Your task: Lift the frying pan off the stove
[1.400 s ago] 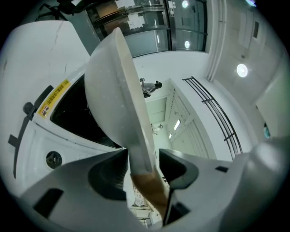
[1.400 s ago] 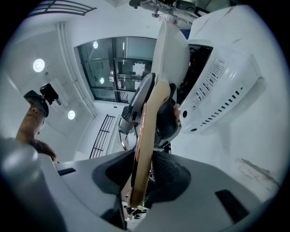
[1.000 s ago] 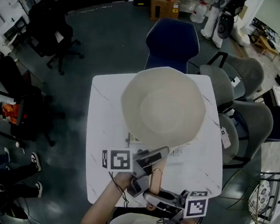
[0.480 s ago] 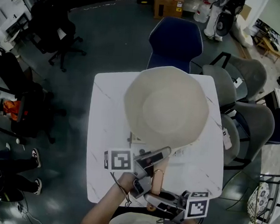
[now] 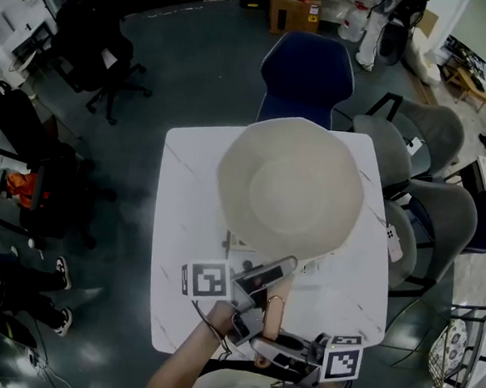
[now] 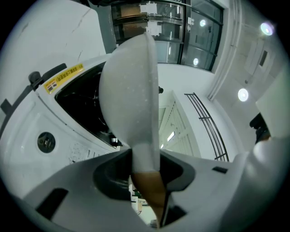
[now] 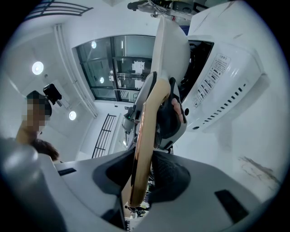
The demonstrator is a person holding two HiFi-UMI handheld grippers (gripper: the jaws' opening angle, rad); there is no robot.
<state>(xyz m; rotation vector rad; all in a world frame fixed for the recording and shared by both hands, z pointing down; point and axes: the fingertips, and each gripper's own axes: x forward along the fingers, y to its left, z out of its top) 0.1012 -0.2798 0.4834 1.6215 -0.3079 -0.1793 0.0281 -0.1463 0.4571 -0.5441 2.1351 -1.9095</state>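
Head view: the frying pan (image 5: 289, 188) covers the middle of the white surface (image 5: 182, 226) and hides nearly all of the stove beneath it. Only thin pale slivers show at the pan's near rim, and they are too small to identify. This view does not show whether the pan base touches the stove. The right gripper (image 5: 263, 343) is partly cut off by the bottom edge of the frame.

Left gripper view: the left gripper (image 6: 145, 158) is clamped on the neck of the handle (image 6: 149, 186), where the pale metal meets the wood, with both jaws pressed against it. The pan is seen edge-on. The stove (image 6: 45, 127), with its black top and a yellow label, lies to the left of it. The label print is too small to read.

Right gripper view: the right gripper is clamped on the wooden handle near its free end, with the handle running up between the jaws. The left gripper (image 7: 170, 118) grips the handle farther along, nearer the pan body. The stove (image 7: 222, 90) lies to the right of the pan, and its casing print cannot be made out.

Compared with the head view of one second ago, pan, surface and both grippers keep the same arrangement. The whole scene sits slightly farther right in the frame.
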